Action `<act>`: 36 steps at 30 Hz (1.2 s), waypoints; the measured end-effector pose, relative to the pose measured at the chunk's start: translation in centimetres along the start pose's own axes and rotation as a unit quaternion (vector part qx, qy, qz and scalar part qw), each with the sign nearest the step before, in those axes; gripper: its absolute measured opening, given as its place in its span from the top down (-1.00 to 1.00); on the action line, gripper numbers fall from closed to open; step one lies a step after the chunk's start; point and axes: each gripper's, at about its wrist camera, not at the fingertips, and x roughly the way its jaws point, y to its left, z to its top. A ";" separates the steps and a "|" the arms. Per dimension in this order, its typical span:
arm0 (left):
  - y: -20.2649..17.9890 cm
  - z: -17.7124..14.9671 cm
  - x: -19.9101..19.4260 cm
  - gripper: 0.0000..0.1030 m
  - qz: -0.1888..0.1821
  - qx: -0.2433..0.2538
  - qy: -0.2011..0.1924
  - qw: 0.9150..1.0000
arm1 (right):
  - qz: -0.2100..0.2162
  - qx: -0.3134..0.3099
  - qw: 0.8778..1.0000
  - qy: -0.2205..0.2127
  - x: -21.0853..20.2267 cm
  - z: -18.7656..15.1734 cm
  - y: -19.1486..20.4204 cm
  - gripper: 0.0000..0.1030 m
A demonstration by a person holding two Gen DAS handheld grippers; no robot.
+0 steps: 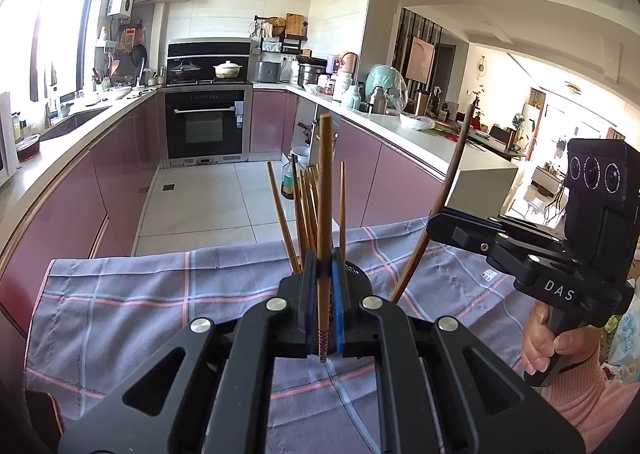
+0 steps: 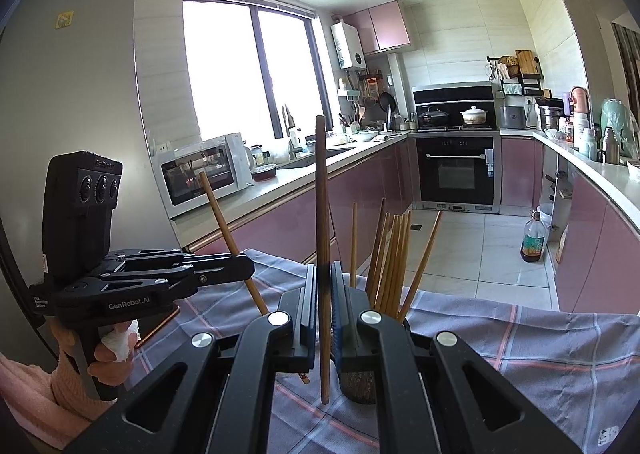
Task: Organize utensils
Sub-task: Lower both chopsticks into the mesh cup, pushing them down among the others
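Note:
My left gripper (image 1: 324, 274) is shut on a brown chopstick (image 1: 325, 190), held upright above a dark mesh holder (image 1: 362, 268) that is mostly hidden behind the jaws. Several chopsticks (image 1: 306, 210) stand in the holder. My right gripper (image 2: 325, 294) is shut on a darker chopstick (image 2: 321, 194), also upright, with its lower tip above the cloth. The holder (image 2: 360, 384) and its chopsticks (image 2: 390, 258) lie just right of it. Each gripper shows in the other's view: the right one (image 1: 436, 220) and the left one (image 2: 244, 266), each with its chopstick.
A grey checked cloth (image 1: 160, 286) covers the table. Beyond it are a tiled kitchen floor (image 1: 208, 194), pink cabinets, an oven (image 1: 206, 126), an oil bottle (image 2: 534, 242) on the floor and a microwave (image 2: 200, 174) on the left counter.

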 end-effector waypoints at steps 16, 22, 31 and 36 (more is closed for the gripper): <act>-0.7 1.0 -0.4 0.85 -0.001 0.007 -0.014 1.000 | 0.006 -0.006 1.000 -0.009 0.2 0.6 0.0 0.90; -0.7 1.3 -0.8 0.85 0.002 0.007 -0.021 1.000 | 0.005 -0.005 1.000 -0.013 0.0 0.8 -0.2 0.90; -1.1 2.0 -1.0 0.85 0.004 0.008 -0.027 1.000 | 0.003 -0.003 1.000 -0.020 -0.1 0.9 -0.3 0.90; -1.3 2.4 -0.8 0.85 0.004 0.010 -0.030 0.999 | 0.002 -0.002 1.000 -0.023 0.1 1.2 -0.2 0.90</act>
